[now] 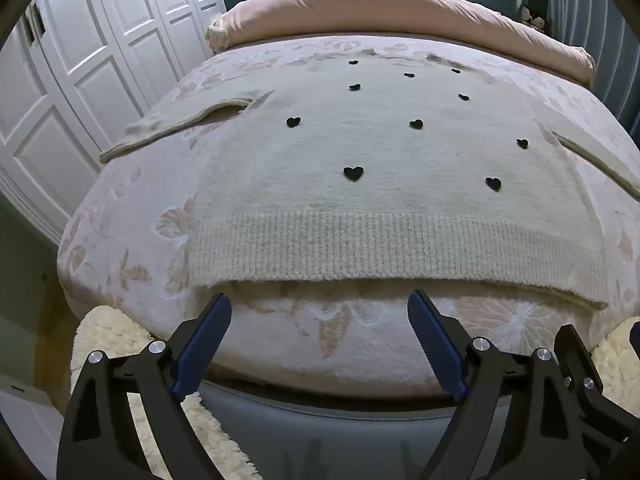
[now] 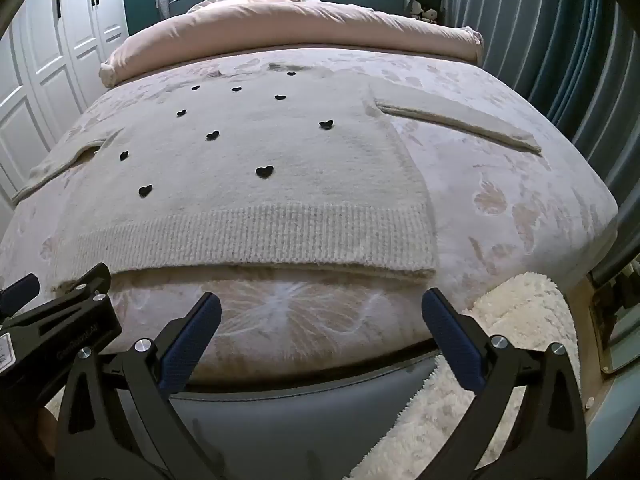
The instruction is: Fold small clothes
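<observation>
Bed [image 1: 132, 264] first, biggest thing in both views, covered by a pale floral spread; we place everything off it. Pink duvet [image 1: 400, 12] sits rolled at the bed's head end. White fluffy rug [image 2: 516, 312] lies on the floor at the bed's foot and right side.

Sweater [image 1: 380, 152], cream knit with small black hearts [image 1: 353, 173], lies flat face-up in the middle of the bed, ribbed hem [image 1: 392, 248] toward the foot edge, sleeves spread toward the bed's two sides. One sleeve [image 1: 176, 128] reaches the wardrobe side, the other sleeve [image 2: 456, 120] the curtain side.

Handling, as we judge it: soft, floppy, light to medium weight, fuzzy knit, so not slippery and not fragile, though the hearts could snag. It will sag between two grip points and stretch if tugged. Best holds look like the hem corners or the sleeve cuffs; thick rib gives the pads something to bite.

Containers: we see none on the bed, no basket or box, so nothing to report inside.

Left gripper [image 1: 320, 306] hovers at the bed's foot edge just short of the hem, jaws spread wide, nothing between them. Right gripper [image 2: 320, 304] is likewise at the foot edge, jaws wide apart and empty, clear of the hem.
</observation>
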A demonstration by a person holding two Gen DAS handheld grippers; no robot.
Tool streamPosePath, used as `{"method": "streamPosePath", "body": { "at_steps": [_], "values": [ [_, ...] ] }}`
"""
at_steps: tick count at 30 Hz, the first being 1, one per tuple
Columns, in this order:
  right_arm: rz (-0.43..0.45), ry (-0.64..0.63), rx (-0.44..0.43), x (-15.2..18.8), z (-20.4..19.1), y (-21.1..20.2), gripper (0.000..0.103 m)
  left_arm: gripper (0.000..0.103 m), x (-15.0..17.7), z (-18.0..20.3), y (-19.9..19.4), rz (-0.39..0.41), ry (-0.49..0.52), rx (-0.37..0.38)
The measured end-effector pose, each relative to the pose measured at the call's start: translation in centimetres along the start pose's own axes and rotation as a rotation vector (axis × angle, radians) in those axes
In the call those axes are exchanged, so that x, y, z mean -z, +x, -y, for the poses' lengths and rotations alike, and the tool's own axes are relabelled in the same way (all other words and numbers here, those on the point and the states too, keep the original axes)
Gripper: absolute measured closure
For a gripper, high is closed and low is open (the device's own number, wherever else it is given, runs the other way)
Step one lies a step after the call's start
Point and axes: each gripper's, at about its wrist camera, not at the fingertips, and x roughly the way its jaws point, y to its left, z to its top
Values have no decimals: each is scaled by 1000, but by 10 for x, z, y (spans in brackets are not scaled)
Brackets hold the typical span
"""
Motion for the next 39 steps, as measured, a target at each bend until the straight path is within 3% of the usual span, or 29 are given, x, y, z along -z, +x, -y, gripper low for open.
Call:
{"method": "streamPosePath", "body": {
  "at_steps": [39],
  "values": [
    [5, 10, 9, 0, 4, -7, 5, 19, -5, 4, -6, 9, 8, -5]
  ]
}}
